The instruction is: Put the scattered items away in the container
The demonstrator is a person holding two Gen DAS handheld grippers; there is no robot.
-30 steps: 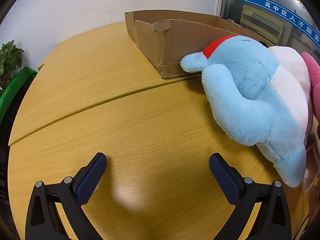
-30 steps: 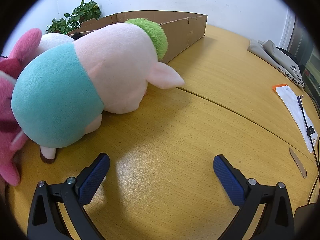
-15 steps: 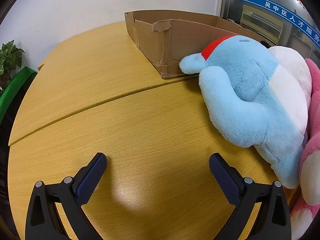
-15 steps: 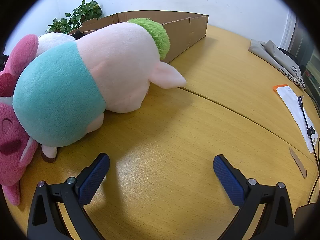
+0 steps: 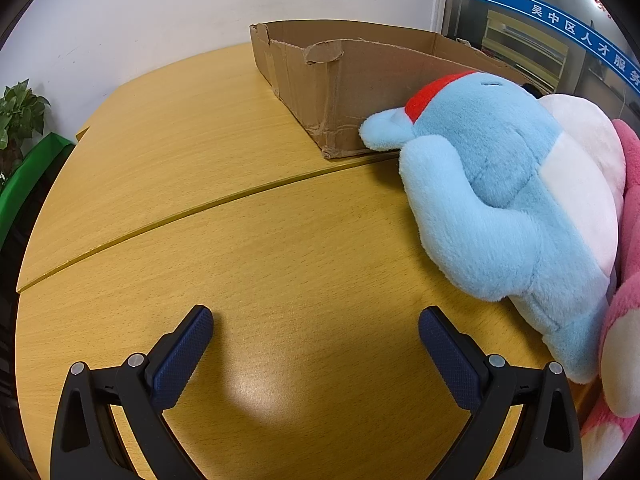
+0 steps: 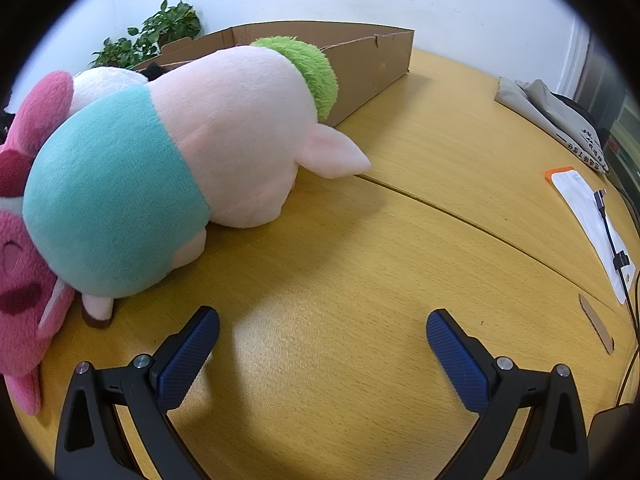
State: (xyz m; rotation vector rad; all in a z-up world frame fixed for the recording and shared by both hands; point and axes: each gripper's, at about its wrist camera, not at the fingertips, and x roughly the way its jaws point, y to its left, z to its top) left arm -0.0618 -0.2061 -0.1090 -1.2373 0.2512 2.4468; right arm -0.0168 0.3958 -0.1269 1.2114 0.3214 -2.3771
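Left gripper (image 5: 316, 322): nearest in the left wrist view, its two blue-padded fingers (image 5: 182, 356) spread wide over bare wood, holding nothing.
Right gripper (image 6: 322, 322): nearest in the right wrist view, likewise spread wide and empty, blue pads (image 6: 456, 360) above the table.
Table (image 5: 224, 264): yellow wood grain with a curved seam running across it; a bright reflection lies between the left gripper's fingers.
Pink plush (image 6: 24, 264): at the near left edge of the right wrist view, lying on the table and pressed against the pig plush; the same toy (image 5: 624, 320) shows at the near right edge of the left wrist view.
Blue plush (image 5: 500, 208): right of the left gripper, lying on the table, light blue with a white belly and a red band near its far end; its far tip touches the box wall.
Pig plush (image 6: 172, 152): left of the right gripper, lying on the table, pale pink with a teal rear half, a green tuft at its far end and one ear pointing right.
Cardboard box (image 5: 344, 88): the container, farther back on the table, open-topped with torn edges; in the right wrist view (image 6: 372, 68) it sits just behind the pig plush.
Papers and cable (image 6: 592, 220): far right on the table, with an orange-edged sheet.
Potted plant (image 6: 152, 36): far left, behind the box against the white wall.
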